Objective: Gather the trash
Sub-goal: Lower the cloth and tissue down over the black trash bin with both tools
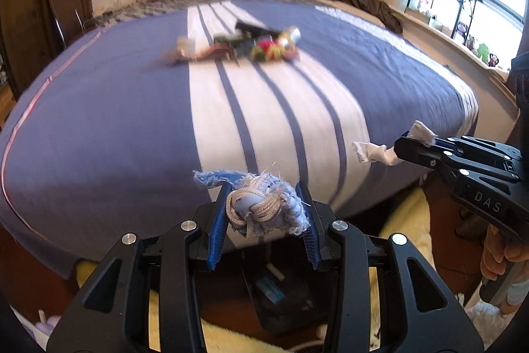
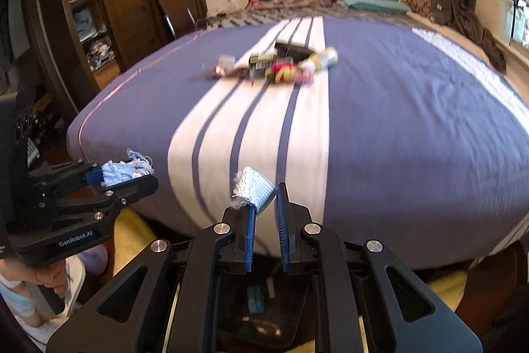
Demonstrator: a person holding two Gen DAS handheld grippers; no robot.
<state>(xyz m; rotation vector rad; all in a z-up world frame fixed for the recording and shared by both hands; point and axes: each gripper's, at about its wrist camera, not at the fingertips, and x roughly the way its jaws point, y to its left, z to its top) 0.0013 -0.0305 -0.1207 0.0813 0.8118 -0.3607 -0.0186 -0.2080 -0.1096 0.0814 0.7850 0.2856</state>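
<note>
Frayed blue rag clamped in left gripper; white scrap pinched by right gripper. Black bin sits below both. Right view alone shows wardrobe shelves; trash pile lies far ahead on the bed.

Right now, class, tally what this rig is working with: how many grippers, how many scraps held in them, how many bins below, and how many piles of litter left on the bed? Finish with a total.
Grippers: 2, left gripper and right gripper
Held scraps: 2, blue frayed rag and white cloth scrap
Bins: 1, black bin
Litter piles on the bed: 1, litter pile
Total: 6
</note>
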